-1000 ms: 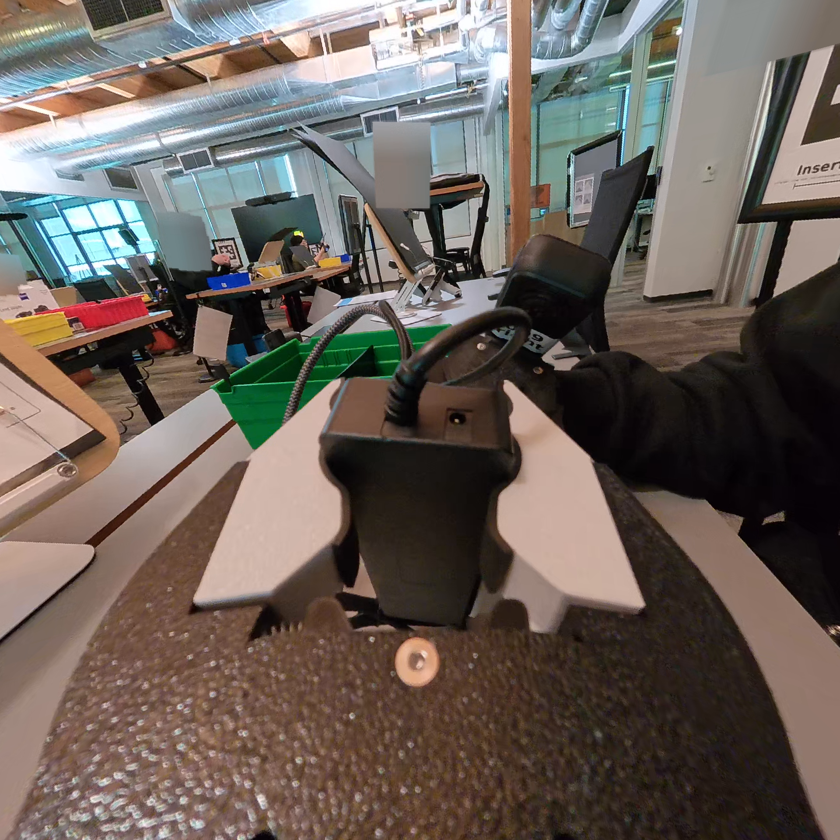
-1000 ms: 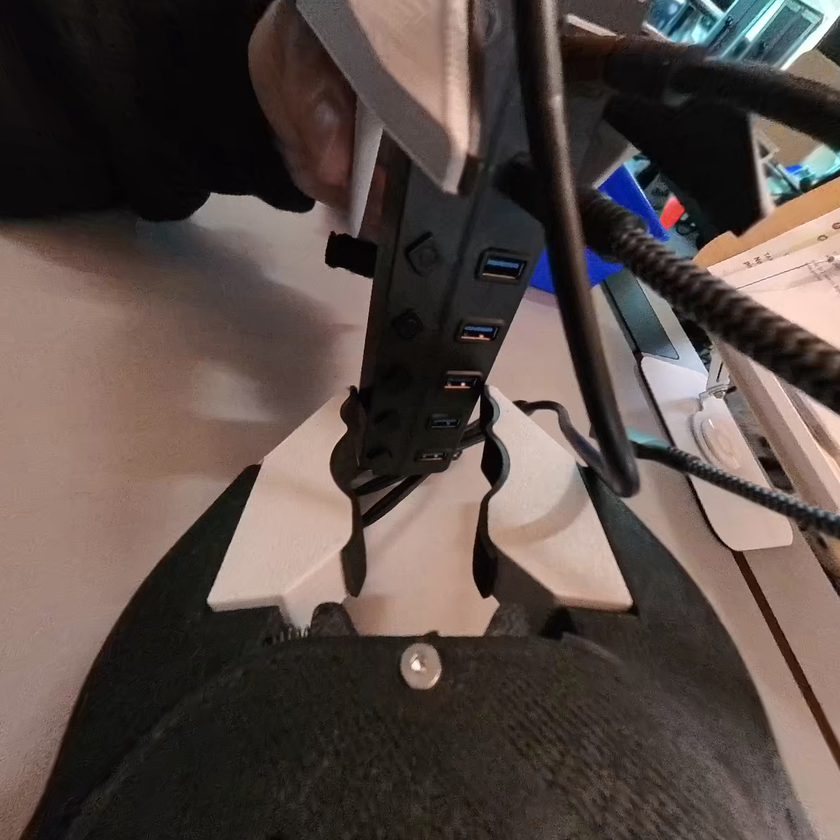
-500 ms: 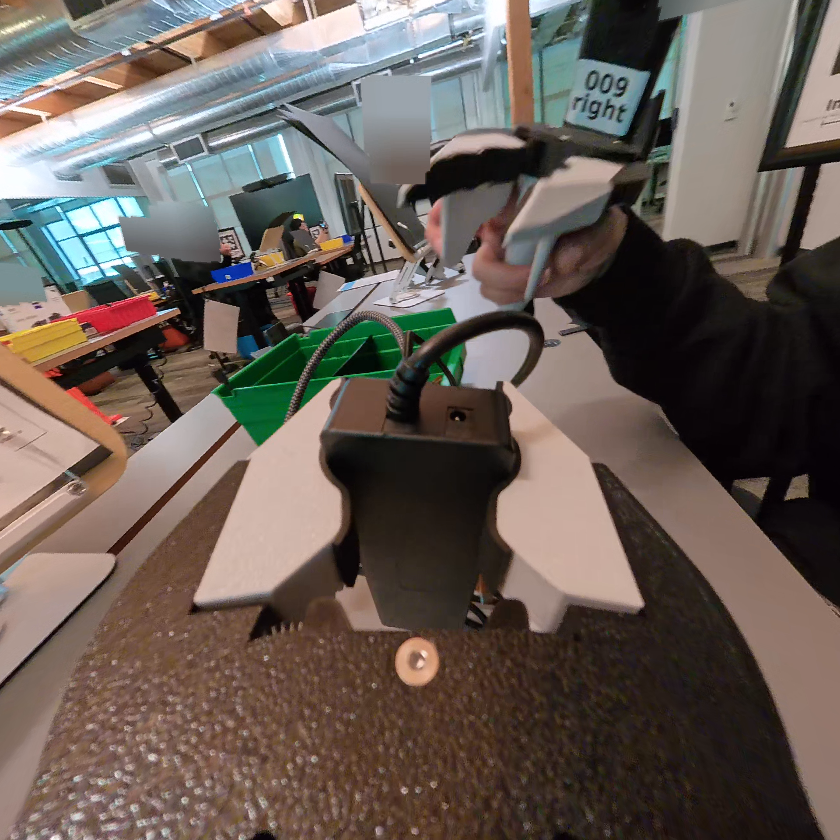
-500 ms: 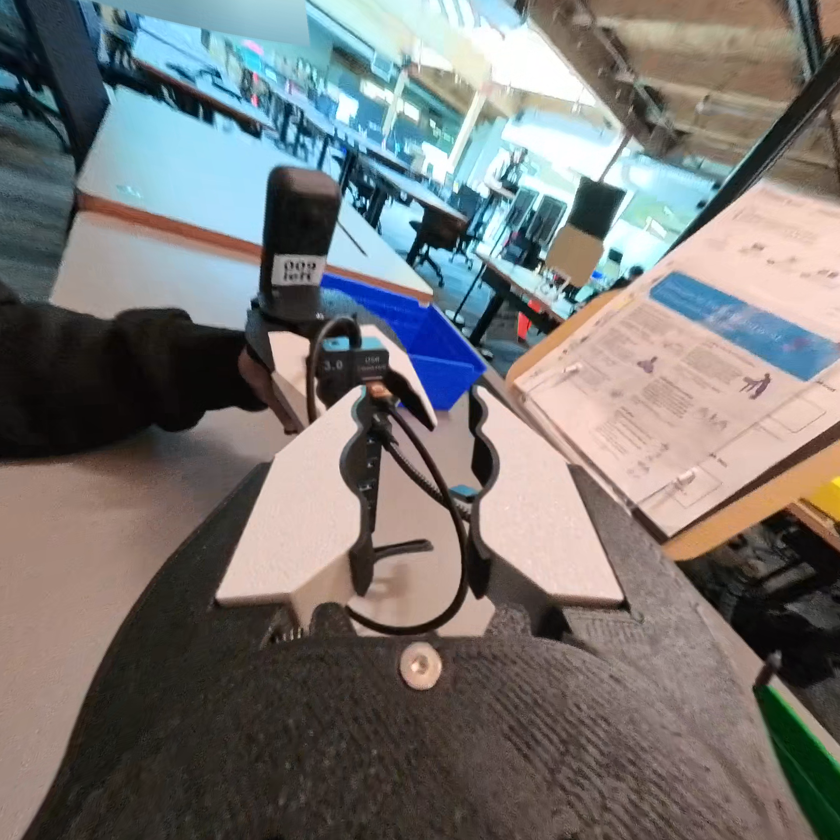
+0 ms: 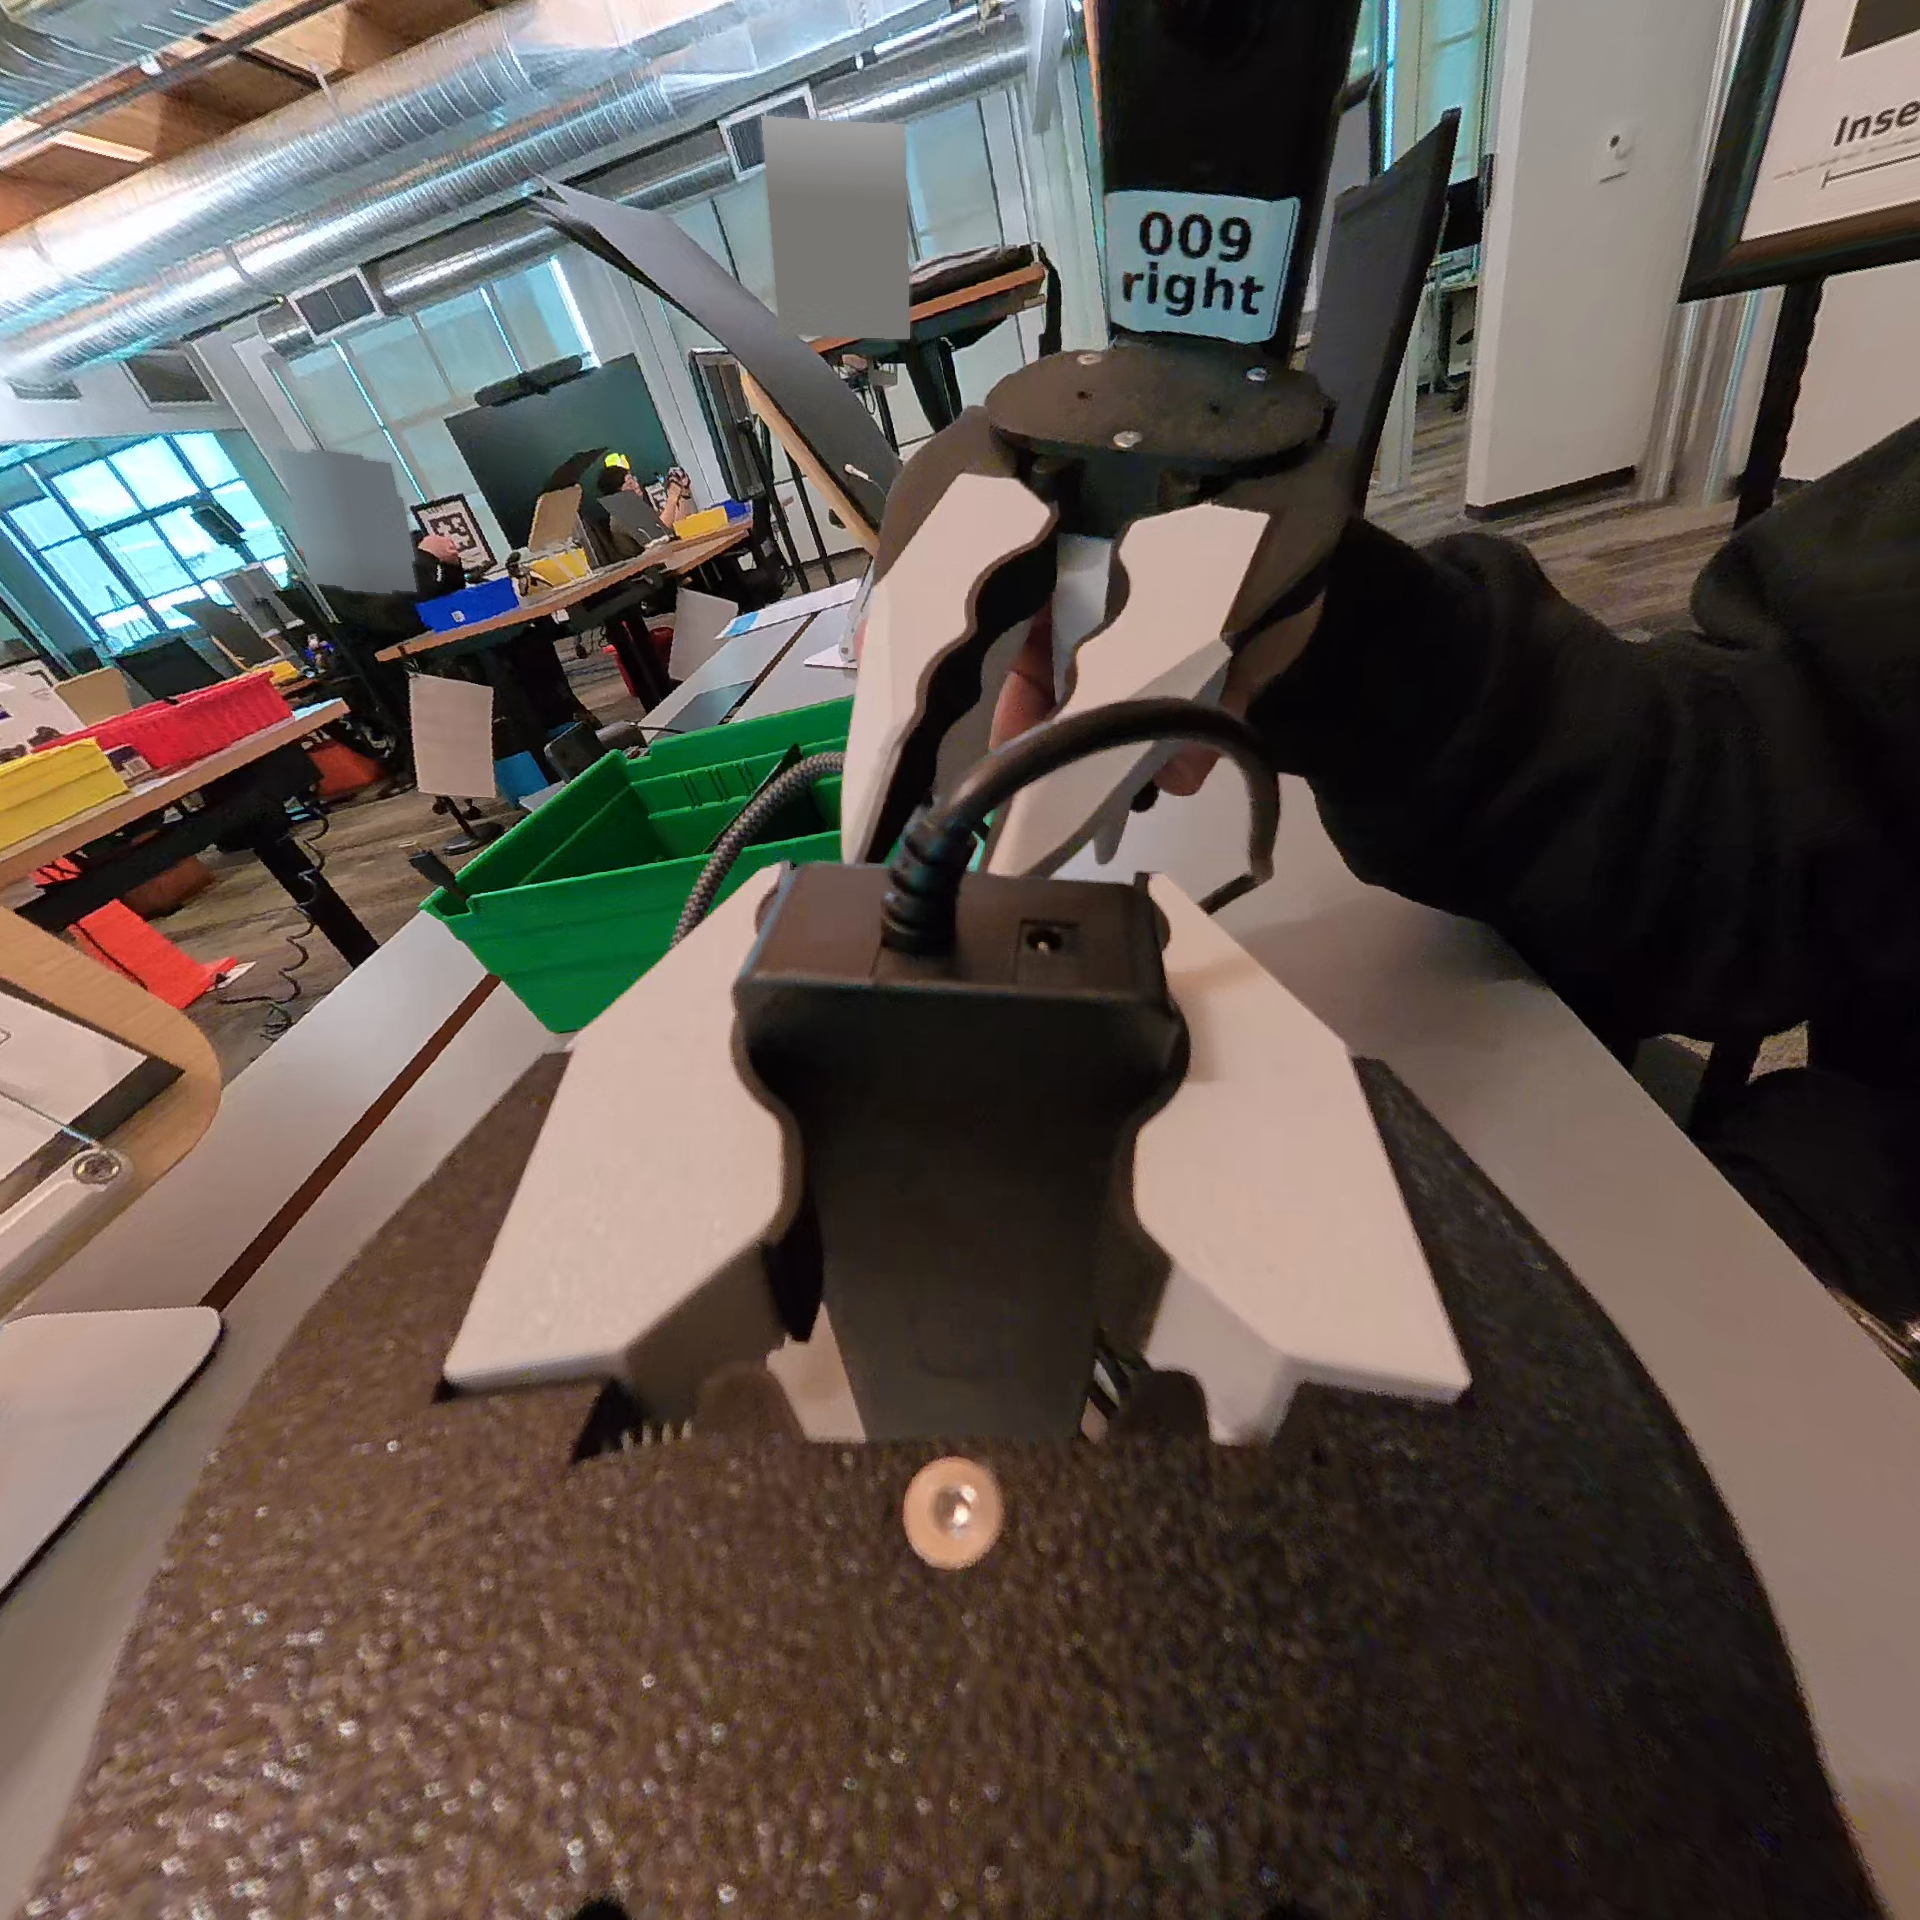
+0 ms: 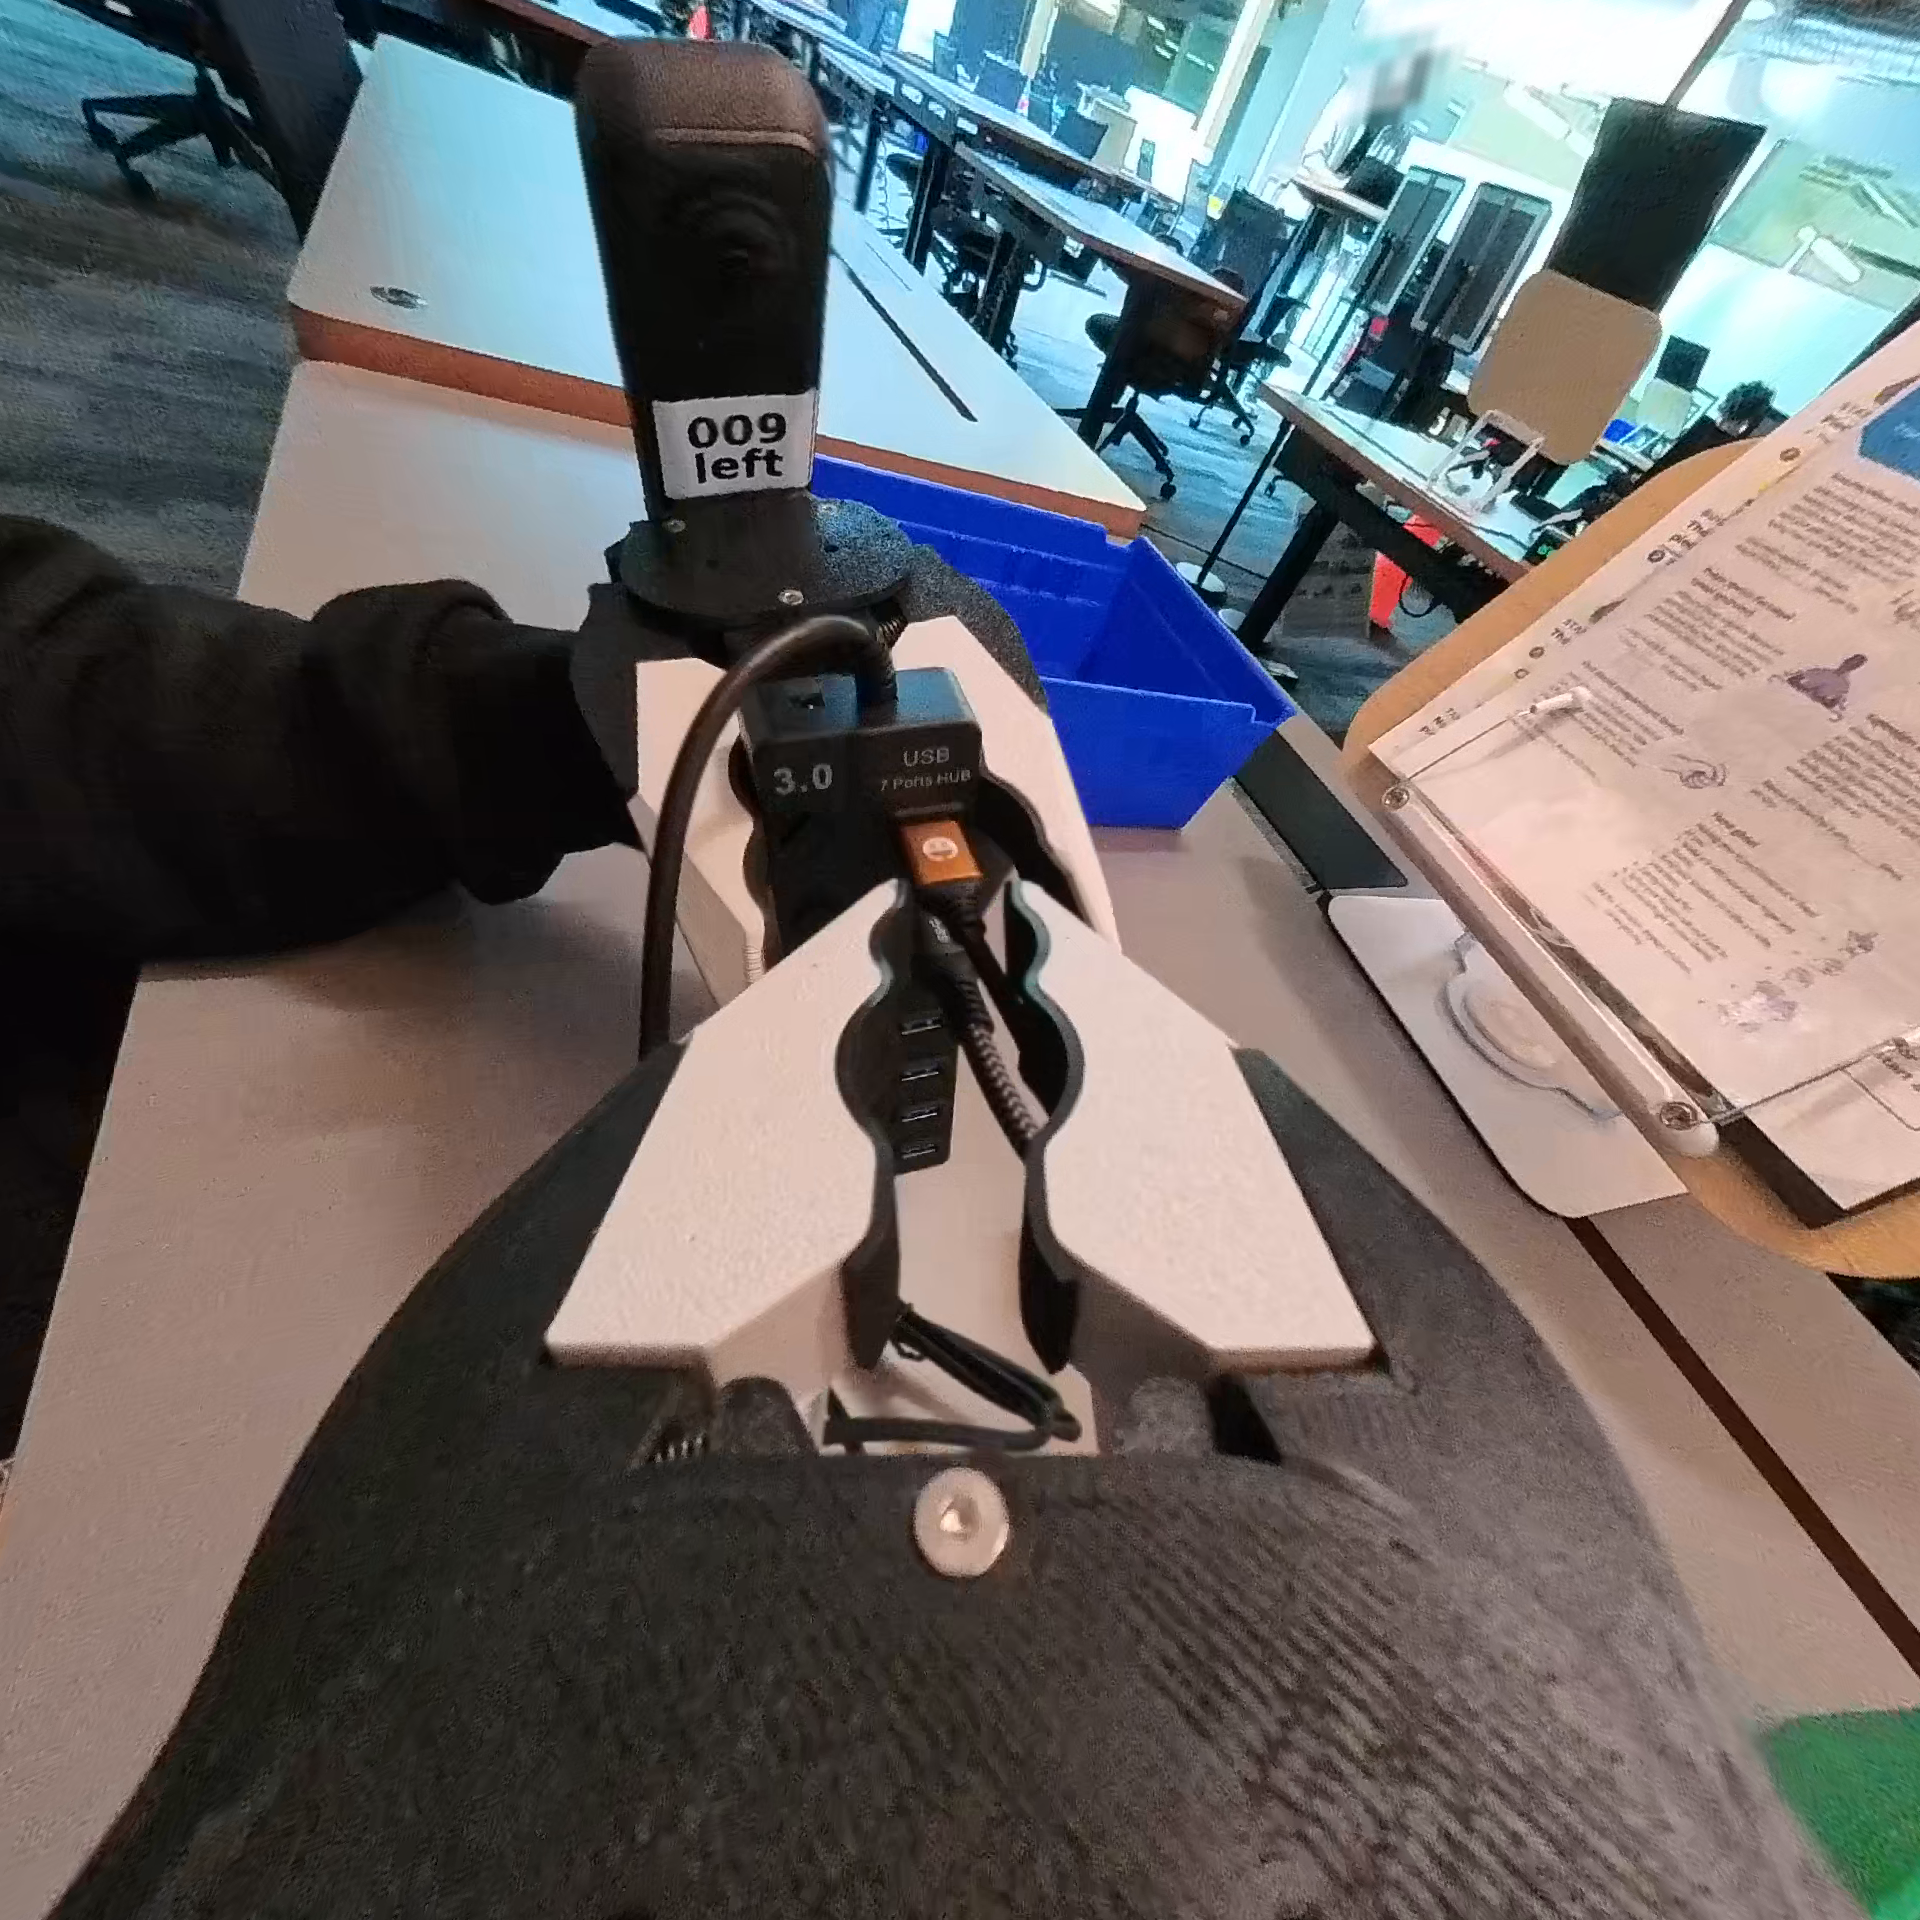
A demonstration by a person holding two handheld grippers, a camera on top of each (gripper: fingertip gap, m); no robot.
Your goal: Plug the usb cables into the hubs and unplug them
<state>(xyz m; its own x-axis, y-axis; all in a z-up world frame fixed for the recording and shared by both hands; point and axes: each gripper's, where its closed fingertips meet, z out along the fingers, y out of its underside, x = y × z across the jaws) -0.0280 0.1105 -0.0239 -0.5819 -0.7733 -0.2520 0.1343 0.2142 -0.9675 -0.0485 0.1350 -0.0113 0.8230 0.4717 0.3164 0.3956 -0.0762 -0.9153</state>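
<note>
My left gripper point(image 5: 961, 935) is shut on a black USB hub point(image 5: 956, 1143), held upright with its own black cable point(image 5: 1091, 727) looping out of the top end. In the right wrist view the hub point(image 6: 862, 769) shows its port side, clamped in the left gripper point(image 6: 862, 831). An orange plug point(image 6: 935, 852) on a braided cable point(image 6: 987, 1039) sits in the top port. My right gripper point(image 6: 954, 904) is open, its fingertips either side of the braided cable just below the orange plug. The right gripper point(image 5: 951, 831) also shows in the left wrist view, facing the hub.
A green bin point(image 5: 623, 904) stands behind the hub on the grey table point(image 6: 312, 1091). A blue bin point(image 6: 1122, 665) sits at the table's far edge. An instruction sheet on a wooden stand point(image 6: 1662, 831) is at the right. Black sleeves point(image 5: 1558, 779) reach in from the sides.
My right gripper has risen from under the hub and turned to face its port side, closing in around the braided cable at the orange plug. The left gripper keeps holding the hub.
</note>
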